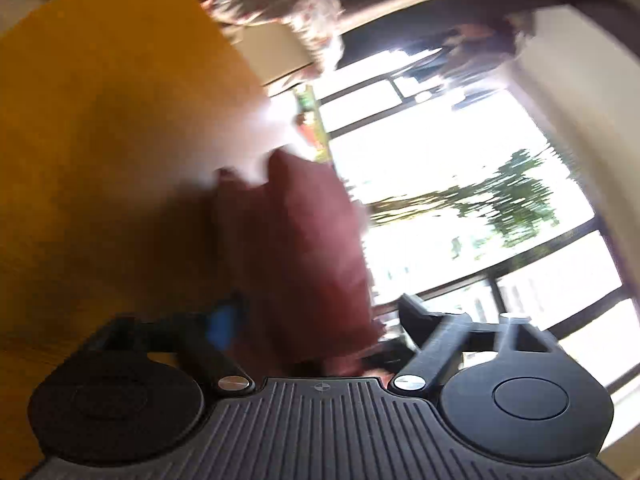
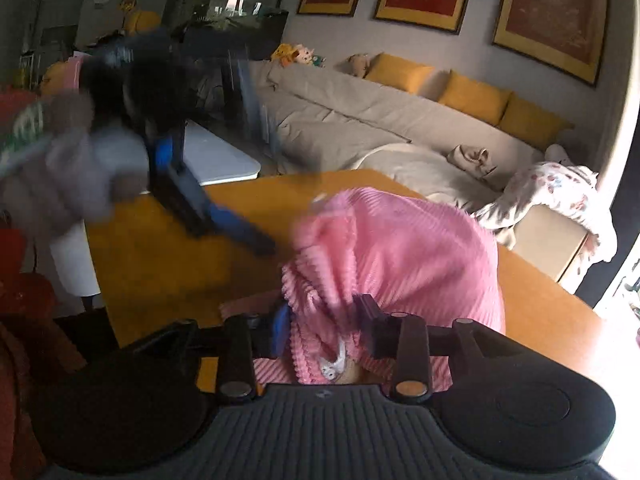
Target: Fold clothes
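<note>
Right gripper pinching pink garment, bunched up on yellow worktop. Left gripper spread wide, garment between its fingers, not clamped. Blurred throughout.

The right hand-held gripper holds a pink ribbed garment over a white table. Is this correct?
Not quite: the table is orange-yellow, not white. The right wrist view shows the right hand-held gripper closed on the pink ribbed garment over it.
</note>
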Action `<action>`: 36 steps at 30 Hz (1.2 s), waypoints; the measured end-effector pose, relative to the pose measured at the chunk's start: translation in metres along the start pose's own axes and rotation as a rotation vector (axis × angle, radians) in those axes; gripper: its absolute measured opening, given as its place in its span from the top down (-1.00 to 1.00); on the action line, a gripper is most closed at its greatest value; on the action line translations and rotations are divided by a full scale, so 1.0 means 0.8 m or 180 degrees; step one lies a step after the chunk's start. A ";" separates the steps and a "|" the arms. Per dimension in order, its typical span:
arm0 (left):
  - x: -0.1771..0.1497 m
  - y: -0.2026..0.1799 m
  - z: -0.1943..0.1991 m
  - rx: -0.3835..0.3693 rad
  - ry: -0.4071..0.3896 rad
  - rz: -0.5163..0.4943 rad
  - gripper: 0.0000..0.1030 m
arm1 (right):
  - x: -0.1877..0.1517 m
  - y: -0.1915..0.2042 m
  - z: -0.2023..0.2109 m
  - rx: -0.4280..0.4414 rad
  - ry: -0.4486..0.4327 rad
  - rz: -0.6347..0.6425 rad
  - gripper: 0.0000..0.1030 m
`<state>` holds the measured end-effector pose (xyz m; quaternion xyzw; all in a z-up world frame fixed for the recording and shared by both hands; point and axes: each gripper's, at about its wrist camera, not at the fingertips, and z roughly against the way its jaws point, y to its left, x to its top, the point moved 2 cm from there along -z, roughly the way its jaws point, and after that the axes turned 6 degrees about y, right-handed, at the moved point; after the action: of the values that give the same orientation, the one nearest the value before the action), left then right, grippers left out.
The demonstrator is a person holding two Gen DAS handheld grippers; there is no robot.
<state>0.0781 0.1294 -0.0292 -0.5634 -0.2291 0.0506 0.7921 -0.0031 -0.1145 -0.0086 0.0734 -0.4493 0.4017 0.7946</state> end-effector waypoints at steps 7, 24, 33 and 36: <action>-0.001 -0.010 -0.043 0.0298 0.0334 0.0112 -0.90 | 0.002 0.021 0.000 -0.0172 0.0016 0.0201 0.30; 0.021 -0.025 -0.119 0.0690 0.0596 -0.0203 0.26 | -0.050 -0.044 0.078 -0.0324 -0.0006 -0.0580 -0.76; 0.021 -0.043 -0.119 0.0783 0.0607 -0.0260 0.16 | -0.050 -0.022 0.035 -0.0815 0.0114 -0.0596 -1.00; 0.023 -0.051 -0.113 0.0784 0.0589 -0.0252 -0.10 | -0.044 0.004 0.030 -0.1140 0.0024 -0.0313 -1.00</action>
<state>0.1249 0.0423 -0.0100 -0.4548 -0.1692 -0.0051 0.8744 -0.0308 -0.1442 -0.0225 -0.0488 -0.5065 0.2763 0.8153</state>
